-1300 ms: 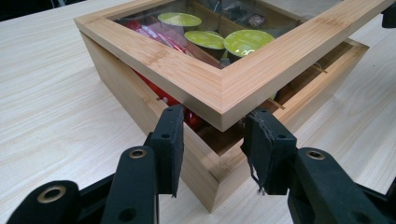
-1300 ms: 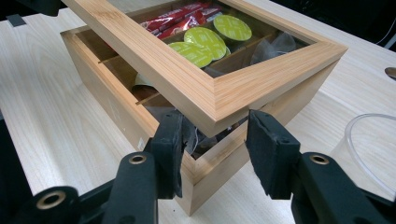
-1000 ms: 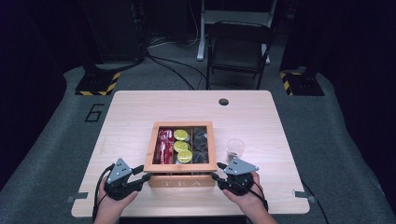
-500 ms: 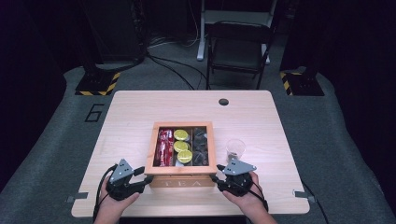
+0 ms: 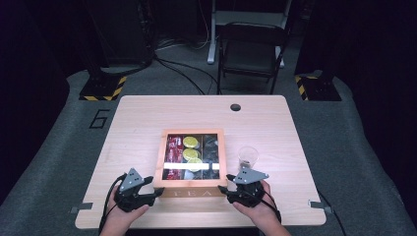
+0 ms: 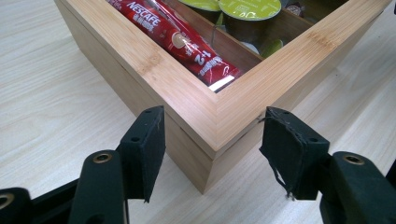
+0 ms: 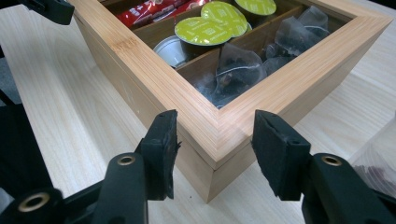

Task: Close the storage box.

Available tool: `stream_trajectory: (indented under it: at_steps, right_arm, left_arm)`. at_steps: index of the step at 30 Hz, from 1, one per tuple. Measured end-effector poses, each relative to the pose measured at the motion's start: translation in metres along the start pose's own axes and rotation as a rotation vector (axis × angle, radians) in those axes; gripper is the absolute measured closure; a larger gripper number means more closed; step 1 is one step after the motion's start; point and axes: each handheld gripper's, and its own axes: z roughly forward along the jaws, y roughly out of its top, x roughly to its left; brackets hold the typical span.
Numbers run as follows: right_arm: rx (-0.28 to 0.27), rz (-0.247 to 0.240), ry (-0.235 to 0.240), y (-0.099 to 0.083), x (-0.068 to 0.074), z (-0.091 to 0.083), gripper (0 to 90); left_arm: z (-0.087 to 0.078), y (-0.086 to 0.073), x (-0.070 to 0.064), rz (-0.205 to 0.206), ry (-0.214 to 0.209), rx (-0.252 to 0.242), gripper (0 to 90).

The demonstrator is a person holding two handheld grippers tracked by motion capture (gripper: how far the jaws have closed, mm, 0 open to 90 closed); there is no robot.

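Whereas a second ago both grippers sat a little back from the wooden tea box [image 5: 191, 160], they have now closed in on its two near corners. The left gripper [image 5: 156, 191] stands at the box's 7 o'clock corner and the right gripper [image 5: 222, 188] at its 5 o'clock corner. In the left gripper view the jaws are spread, one to each side of the mitred corner [image 6: 215, 133], not yet pressing the wood; the right gripper view shows the same stance at its corner [image 7: 218, 133]. The box rests at table centre, its glass-windowed lid down, with red coffee sticks [image 6: 180, 39], green-topped capsules [image 7: 204, 30] and tea bags [image 7: 240, 60] beneath. A small clear cup [image 5: 248, 156] stands just beside the box at its 3 o'clock. Judgement: the approach is complete, and gripping the lid corners to raise it comes next.
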Motion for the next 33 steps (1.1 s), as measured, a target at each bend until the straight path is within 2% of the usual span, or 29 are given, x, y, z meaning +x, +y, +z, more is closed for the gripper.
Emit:
stream_trajectory:
  at_steps: [6, 7, 9, 10, 11, 12, 13, 16, 17, 20, 25, 27, 28, 33]
  right_arm:
    - [-0.012, 0.011, -0.009, 0.001, 0.0, -0.001, 48.5]
    - [-0.018, -0.001, -0.014, 0.001, -0.002, -0.002, 48.5]
    - [-0.03, 0.015, -0.02, 0.002, -0.002, -0.003, 48.5]
    - [-0.033, 0.008, -0.021, 0.002, -0.003, -0.004, 48.5]
    - [-0.04, 0.024, -0.031, 0.002, -0.003, -0.005, 48.5]
    - [-0.04, 0.016, -0.026, 0.003, -0.004, -0.005, 48.4]
    - [-0.044, 0.025, -0.03, 0.003, -0.004, -0.006, 48.2]
    - [-0.048, 0.027, -0.036, 0.003, -0.007, -0.008, 47.9]
    - [-0.048, 0.026, -0.037, 0.002, -0.008, -0.008, 47.9]
    - [-0.057, 0.038, -0.051, 0.002, -0.01, -0.01, 47.8]
    - [-0.059, 0.045, -0.07, 0.001, -0.013, -0.014, 47.7]
    - [-0.063, 0.046, -0.073, 0.0, -0.014, -0.015, 47.6]
    - [-0.061, 0.066, -0.082, -0.001, -0.014, -0.016, 47.5]
    - [-0.057, 0.061, -0.09, -0.005, -0.017, -0.017, 47.6]
  left_arm:
    - [-0.003, 0.001, 0.001, -0.017, -0.015, -0.018, 38.9]
    - [-0.004, 0.002, 0.001, -0.015, -0.016, -0.023, 38.9]
    - [-0.007, 0.003, 0.003, -0.016, -0.014, -0.033, 38.9]
    - [-0.008, 0.004, 0.004, -0.014, -0.013, -0.035, 39.0]
    - [-0.009, 0.004, 0.005, -0.021, -0.019, -0.033, 39.1]
    - [-0.01, 0.004, 0.006, -0.016, -0.009, -0.043, 39.3]
    - [-0.011, 0.005, 0.008, -0.031, -0.013, -0.042, 39.4]
    - [-0.014, 0.005, 0.012, -0.04, -0.005, -0.049, 40.2]
    - [-0.014, 0.005, 0.012, -0.059, -0.001, -0.062, 40.3]
    - [-0.017, 0.006, 0.017, -0.056, 0.007, -0.065, 40.3]
    - [-0.018, 0.006, 0.023, -0.094, 0.021, -0.084, 40.4]
    - [-0.019, 0.006, 0.028, -0.1, 0.021, -0.083, 40.8]
    - [-0.02, 0.006, 0.029, -0.099, 0.022, -0.078, 41.2]
    - [-0.018, 0.006, 0.036, -0.116, 0.027, -0.081, 41.2]
